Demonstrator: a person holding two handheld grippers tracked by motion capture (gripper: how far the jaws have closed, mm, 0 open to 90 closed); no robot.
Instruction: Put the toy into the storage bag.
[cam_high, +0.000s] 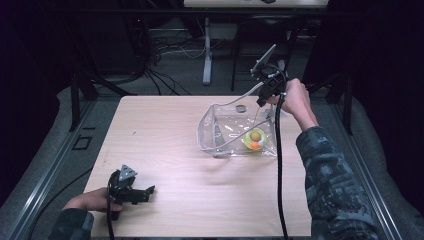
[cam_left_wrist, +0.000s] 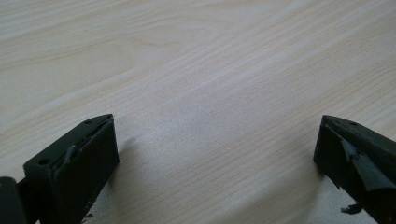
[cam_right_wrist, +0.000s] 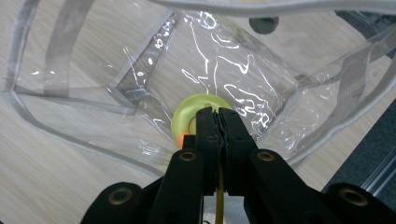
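A clear plastic bag (cam_high: 222, 127) with grey trim lies open on the wooden table (cam_high: 165, 150), right of centre. Inside it sit a yellow ring (cam_high: 255, 136) and a small orange ball (cam_high: 255, 145). My right gripper (cam_high: 261, 102) hangs over the bag's far right edge and points down into it. In the right gripper view its jaws (cam_right_wrist: 215, 114) are pressed together just above the yellow ring (cam_right_wrist: 187, 112), with a thin yellow cord (cam_right_wrist: 218, 186) running between them. My left gripper (cam_high: 150, 192) rests at the table's front left, its jaws (cam_left_wrist: 217, 154) wide apart over bare wood.
A small dark round piece (cam_high: 241, 108) lies by the bag's far edge. Beyond the table stand frame legs and loose cables (cam_high: 165, 50) on the floor. Metal rails run along both sides of the table.
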